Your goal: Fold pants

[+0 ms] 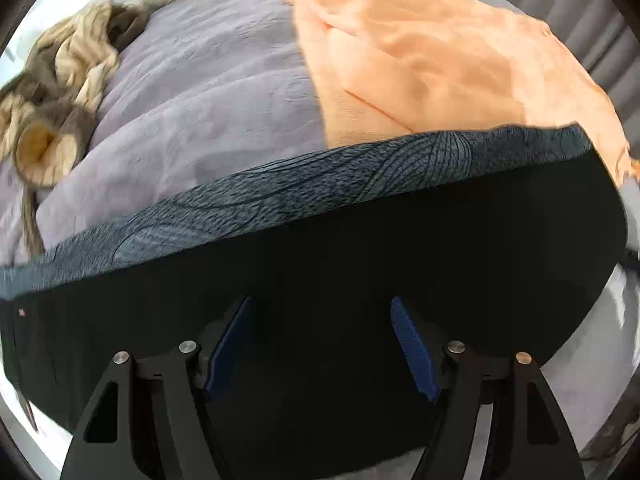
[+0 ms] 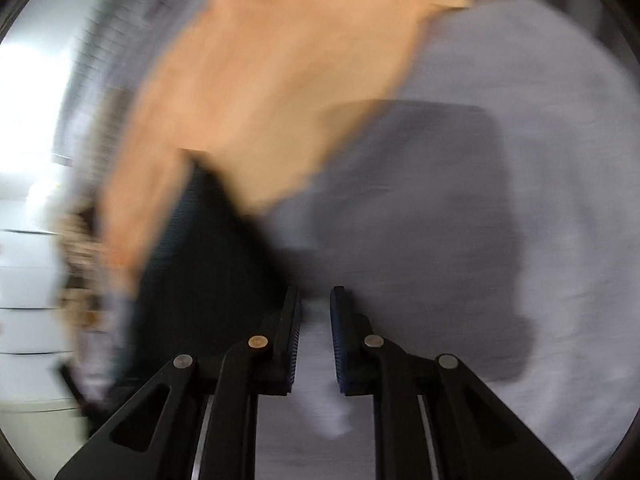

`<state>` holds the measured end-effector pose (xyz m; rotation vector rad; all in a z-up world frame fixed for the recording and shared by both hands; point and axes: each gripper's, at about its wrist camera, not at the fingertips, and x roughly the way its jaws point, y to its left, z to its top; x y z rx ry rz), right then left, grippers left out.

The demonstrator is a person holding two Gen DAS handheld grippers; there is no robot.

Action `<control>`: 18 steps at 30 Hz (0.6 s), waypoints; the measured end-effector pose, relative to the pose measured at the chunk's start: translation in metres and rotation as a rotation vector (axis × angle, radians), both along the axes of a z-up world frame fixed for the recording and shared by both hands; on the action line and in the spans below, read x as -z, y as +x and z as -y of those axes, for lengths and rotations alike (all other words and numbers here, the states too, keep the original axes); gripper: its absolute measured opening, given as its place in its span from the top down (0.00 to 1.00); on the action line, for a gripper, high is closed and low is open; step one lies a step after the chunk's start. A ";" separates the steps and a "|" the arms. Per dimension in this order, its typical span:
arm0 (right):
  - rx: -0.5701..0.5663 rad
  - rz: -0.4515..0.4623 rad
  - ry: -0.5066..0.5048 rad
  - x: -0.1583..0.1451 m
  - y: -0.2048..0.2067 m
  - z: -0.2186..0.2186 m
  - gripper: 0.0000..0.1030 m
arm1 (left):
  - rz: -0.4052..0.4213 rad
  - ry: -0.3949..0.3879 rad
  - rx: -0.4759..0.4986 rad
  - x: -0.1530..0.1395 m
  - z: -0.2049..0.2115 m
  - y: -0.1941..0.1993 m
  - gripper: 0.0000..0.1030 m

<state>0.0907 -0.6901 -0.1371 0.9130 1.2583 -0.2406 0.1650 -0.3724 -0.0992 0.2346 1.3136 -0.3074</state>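
- Directly ahead of the left claw point(image 1: 322, 308), the dark pants point(image 1: 320, 264) stretch crosswise on the lilac bedcover point(image 1: 208, 92), their textured grey band forming the far edge.
- Left claw: released, blue pads point(image 1: 414, 350) spread wide with black cloth beneath and between them; nothing is pinched. Such a wide spread suits a claw about to take, or just clear of, a thick layer of fabric; which of the two cannot be told.
- Beyond the pants, ahead and to the right of that claw, lies a peach garment point(image 1: 420, 60). Far off to its left sits a crumpled beige-and-brown striped garment point(image 1: 60, 92); both probably wait apart so the folding area stays free.
- Right claw point(image 2: 315, 300): its view is heavily blurred. The fingers stand a narrow gap apart with pale bedcover point(image 2: 540, 200) showing between them, so it grips nothing.
- Just left of the right claw's tips lies the dark end of the pants point(image 2: 208, 264), with the peach garment point(image 2: 260, 92) past it; a shadow falls on the cover ahead.
- Judgement: the pants lie flat, and a fold is either pending or only partly made.
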 end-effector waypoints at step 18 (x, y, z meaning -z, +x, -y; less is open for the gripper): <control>-0.374 0.137 -0.161 -0.006 0.096 -0.089 0.76 | 0.141 0.053 0.062 0.012 0.032 0.017 0.24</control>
